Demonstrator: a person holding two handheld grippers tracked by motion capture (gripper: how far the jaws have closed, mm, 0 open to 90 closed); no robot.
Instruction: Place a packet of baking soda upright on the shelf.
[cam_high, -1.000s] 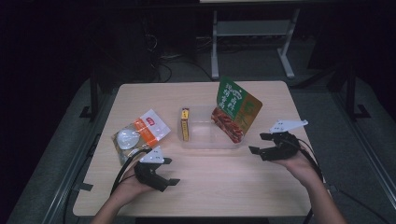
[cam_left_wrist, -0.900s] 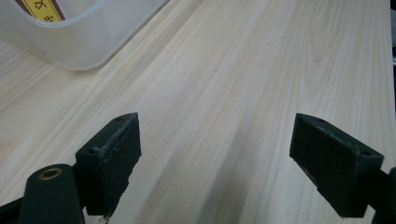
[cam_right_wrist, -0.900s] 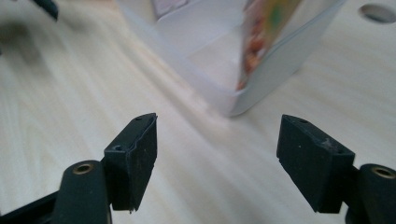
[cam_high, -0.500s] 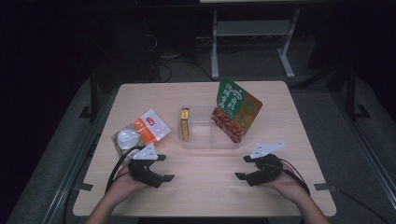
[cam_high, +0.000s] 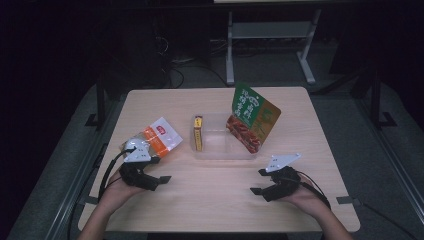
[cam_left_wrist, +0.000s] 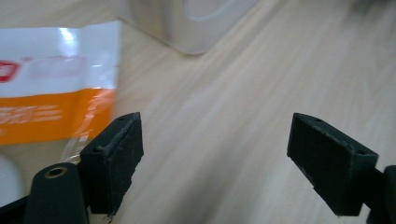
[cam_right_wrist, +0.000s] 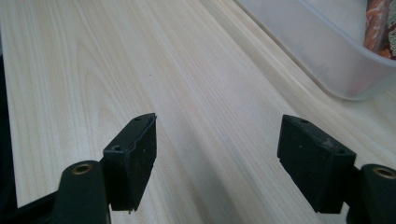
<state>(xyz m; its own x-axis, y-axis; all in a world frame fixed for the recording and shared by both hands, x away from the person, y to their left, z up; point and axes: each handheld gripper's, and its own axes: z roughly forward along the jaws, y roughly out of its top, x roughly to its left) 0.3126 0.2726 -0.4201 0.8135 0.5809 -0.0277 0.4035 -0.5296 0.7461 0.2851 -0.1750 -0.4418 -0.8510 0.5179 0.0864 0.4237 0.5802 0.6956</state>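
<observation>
The orange-and-white pouch lies on the tabletop just beside my left fingers, its red logo too blurred to read. Both my left gripper and right gripper gape released, grasping nothing.

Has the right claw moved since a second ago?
Yes. In the high view the right claw has come back from beside the green packet toward the table's near edge, open and empty.
</observation>
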